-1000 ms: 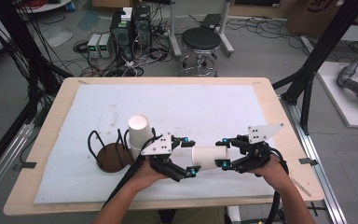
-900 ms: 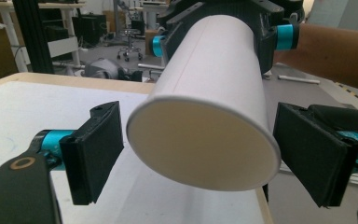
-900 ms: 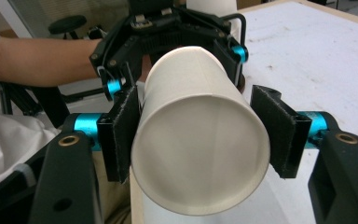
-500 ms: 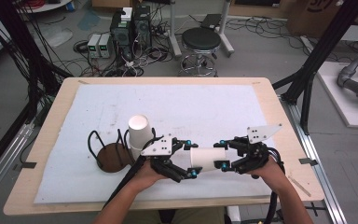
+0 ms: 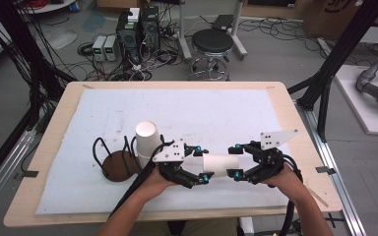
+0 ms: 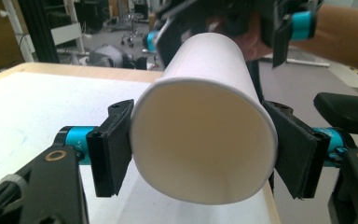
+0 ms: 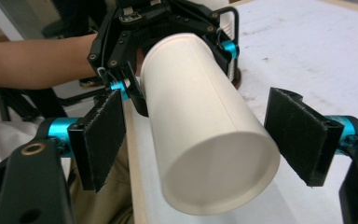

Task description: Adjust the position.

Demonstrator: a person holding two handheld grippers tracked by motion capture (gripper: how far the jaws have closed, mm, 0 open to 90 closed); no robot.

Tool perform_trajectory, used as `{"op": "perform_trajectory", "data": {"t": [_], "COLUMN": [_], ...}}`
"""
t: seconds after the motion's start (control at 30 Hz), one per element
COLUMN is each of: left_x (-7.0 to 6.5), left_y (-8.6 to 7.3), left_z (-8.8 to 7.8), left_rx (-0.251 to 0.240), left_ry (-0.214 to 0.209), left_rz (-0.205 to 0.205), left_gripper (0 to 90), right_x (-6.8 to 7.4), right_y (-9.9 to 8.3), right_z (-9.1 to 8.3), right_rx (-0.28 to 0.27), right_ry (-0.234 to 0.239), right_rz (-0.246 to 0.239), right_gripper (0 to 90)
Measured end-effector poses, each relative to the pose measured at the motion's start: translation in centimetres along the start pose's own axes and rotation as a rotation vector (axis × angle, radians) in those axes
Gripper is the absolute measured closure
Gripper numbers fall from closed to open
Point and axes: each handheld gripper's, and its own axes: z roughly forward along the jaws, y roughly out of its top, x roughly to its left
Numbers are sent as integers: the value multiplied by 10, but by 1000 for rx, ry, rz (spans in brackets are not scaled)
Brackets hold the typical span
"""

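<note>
The white paper cup (image 5: pixel 220 165) hangs level above the table's front edge, between the grippers. The left gripper (image 6: pixel 200 154) has just been closing and now clamps its wide rim; the right gripper (image 7: pixel 205 140) has just been opening, pads clear. Handover looks done; 1 placement onto the rack (image 5: pixel 109 162) with an upturned cup (image 5: pixel 147 139) likely remains.
</note>
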Motion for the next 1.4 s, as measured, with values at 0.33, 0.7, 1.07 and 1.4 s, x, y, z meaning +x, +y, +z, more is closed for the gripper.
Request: {"op": "perform_trajectory", "data": {"t": [0.33, 0.7, 1.07, 1.4], "left_x": [1, 2, 1, 1], "left_y": [9, 16, 19, 19], "left_z": [-1, 3, 5, 8], "left_rx": [116, 214, 261, 265], "left_ry": [23, 35, 33, 28], "left_rz": [11, 35, 52, 49], "left_gripper": [288, 288, 288, 288], "right_x": [8, 15, 22, 22], "right_y": [23, 34, 38, 34], "right_z": [-3, 18, 47, 58], "right_rx": [167, 368, 553, 628], "right_ry": [-139, -168, -181, -193], "right_rz": [-151, -285, -401, -428], "right_gripper": [214, 216, 249, 288]}}
